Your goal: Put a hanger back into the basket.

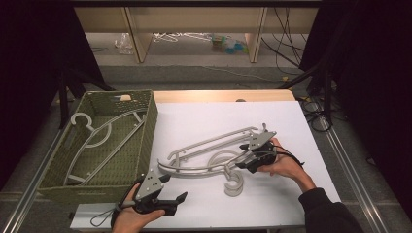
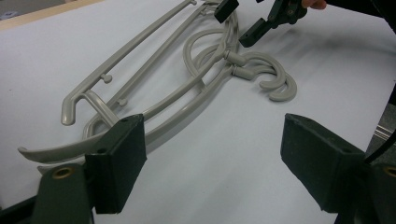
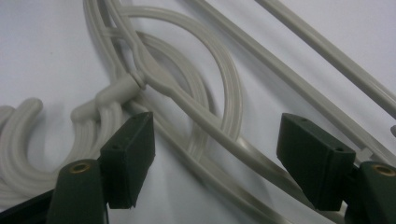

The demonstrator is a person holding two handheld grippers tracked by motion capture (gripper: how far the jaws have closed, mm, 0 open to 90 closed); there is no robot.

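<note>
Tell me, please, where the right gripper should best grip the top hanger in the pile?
Probably on the shoulder arm just beside the neck, coming straight down from above. The top hanger lies flat on the table, and the open right gripper already straddles that arm. The hooks are stacked and tangled.

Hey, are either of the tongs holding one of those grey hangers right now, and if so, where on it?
Nothing is held. The right tongs stand open over the shoulder bars of the hangers, near the hooks, not closed on them. The left tongs are open over the white table.
</note>
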